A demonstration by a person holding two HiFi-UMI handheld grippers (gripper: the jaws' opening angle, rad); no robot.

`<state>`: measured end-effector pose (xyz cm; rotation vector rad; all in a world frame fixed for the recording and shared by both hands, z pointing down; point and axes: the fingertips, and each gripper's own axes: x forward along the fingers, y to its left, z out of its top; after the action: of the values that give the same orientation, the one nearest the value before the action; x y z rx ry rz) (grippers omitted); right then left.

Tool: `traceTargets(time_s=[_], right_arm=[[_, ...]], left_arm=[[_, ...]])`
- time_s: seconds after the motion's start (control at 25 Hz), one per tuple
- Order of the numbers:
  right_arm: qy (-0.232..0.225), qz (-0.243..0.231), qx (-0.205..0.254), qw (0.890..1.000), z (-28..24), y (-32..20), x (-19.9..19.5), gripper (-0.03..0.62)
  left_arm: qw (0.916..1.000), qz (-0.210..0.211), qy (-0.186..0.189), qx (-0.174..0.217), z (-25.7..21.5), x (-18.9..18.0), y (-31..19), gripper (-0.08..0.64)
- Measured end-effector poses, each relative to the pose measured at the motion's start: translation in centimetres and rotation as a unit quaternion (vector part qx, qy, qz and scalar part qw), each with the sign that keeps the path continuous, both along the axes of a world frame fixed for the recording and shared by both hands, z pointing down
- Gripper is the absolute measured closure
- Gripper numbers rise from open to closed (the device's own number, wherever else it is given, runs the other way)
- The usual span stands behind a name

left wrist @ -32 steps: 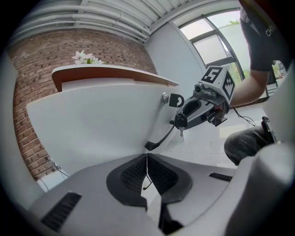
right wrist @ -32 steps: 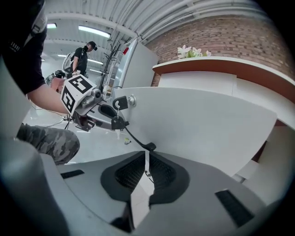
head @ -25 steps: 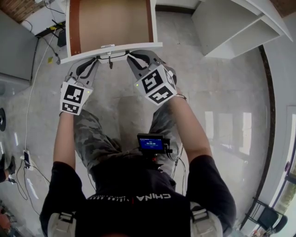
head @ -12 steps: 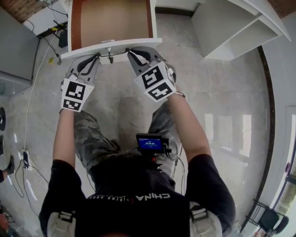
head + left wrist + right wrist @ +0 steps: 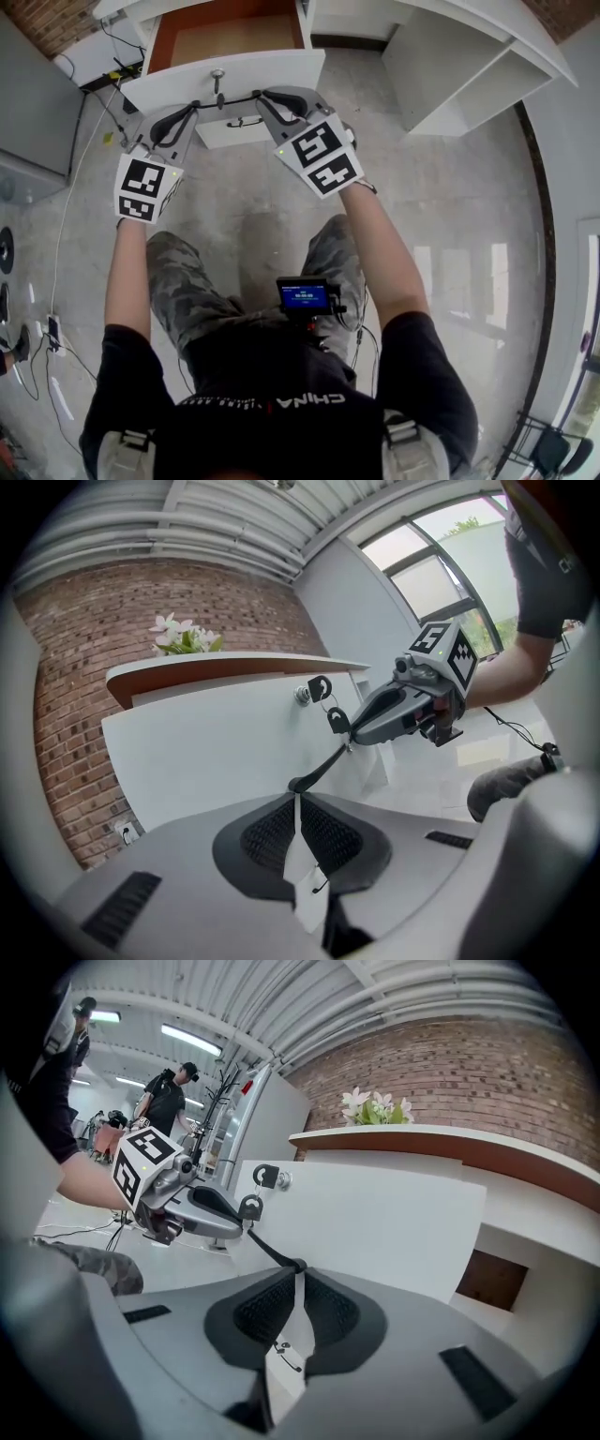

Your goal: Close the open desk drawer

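The white desk drawer [image 5: 234,70] stands partly open at the top of the head view, its brown inside [image 5: 230,33] showing. A key [image 5: 217,77] hangs in its lock. A thin black handle [image 5: 228,101] runs across the drawer front. My left gripper [image 5: 195,109] is shut on the handle's left end, and my right gripper [image 5: 260,97] is shut on its right end. The left gripper view has the jaws closed on the handle end [image 5: 298,785], with the right gripper [image 5: 412,705] across from it. The right gripper view has the same grip [image 5: 295,1267], facing the left gripper [image 5: 192,1206].
A lower drawer front [image 5: 242,127] sits under the open one. The white desk's open shelf bay [image 5: 469,66] lies at the right and a grey cabinet [image 5: 37,94] at the left. Cables [image 5: 66,187] run over the floor. Flowers [image 5: 375,1108] stand on the desk top. People [image 5: 169,1096] stand far behind.
The drawer has slid further into the desk, so less of its brown inside shows. Both grippers have moved forward with it, still closed on the handle.
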<state>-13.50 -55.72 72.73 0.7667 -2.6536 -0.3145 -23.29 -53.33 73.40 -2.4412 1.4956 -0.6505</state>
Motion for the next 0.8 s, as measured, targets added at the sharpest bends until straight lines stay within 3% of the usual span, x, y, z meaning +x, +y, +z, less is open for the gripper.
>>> traceTargets(time_s=[0.2, 0.4, 0.8], right_arm=[[0.014, -0.014, -0.009, 1.000, -0.86, -0.33, -0.40, 0.572], [0.013, -0.016, -0.006, 1.000, -0.91, -0.41, -0.48, 0.572], [0.019, -0.016, -0.001, 1.000, -0.73, -0.37, -0.33, 0.572]], left_arm=[[0.9997, -0.002, -0.022, 0.007, -1.07, -0.12, -0.37, 0.545], [0.9999, -0.001, -0.001, 0.010, -1.13, -0.19, -0.46, 0.545], [1.0000, -0.003, -0.006, 0.006, -0.84, -0.03, -0.48, 0.546]])
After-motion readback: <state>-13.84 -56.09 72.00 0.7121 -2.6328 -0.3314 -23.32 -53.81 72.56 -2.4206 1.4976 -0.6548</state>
